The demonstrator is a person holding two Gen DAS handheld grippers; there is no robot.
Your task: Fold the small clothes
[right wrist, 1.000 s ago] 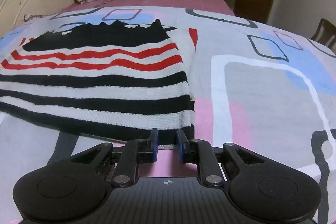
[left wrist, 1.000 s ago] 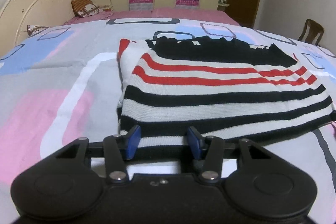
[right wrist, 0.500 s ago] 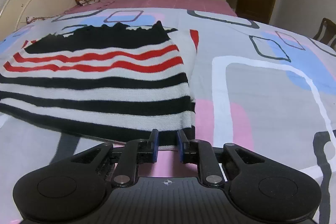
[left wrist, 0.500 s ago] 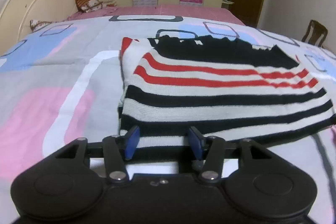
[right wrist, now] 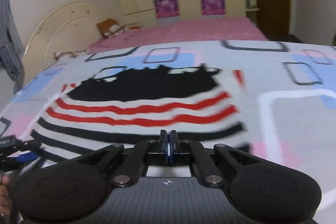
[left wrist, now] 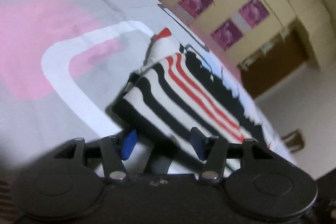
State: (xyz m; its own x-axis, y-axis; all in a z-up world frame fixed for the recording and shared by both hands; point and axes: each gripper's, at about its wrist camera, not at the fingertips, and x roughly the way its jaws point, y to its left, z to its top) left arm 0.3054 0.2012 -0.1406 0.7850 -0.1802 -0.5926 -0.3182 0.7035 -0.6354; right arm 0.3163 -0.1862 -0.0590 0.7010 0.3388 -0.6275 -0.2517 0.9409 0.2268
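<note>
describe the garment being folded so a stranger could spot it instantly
Start at the large bed with its pastel quilt of pink, blue and grey squares. Lying on it is a knitted striped sweater: black top band, then two red stripes, then black-and-white stripes.

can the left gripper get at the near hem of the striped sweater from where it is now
Probably yes: the left gripper is open, and the striped sweater has its near edge between the fingers with nothing in the way.

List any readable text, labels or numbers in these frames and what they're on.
None readable.
Purple posters on the wardrobe doors: print too blurred to read.
Right claw body: only a crosshair mark, no lettering.
Left claw: no visible lettering.
Striped sweater: stripes only, no label showing.
</note>
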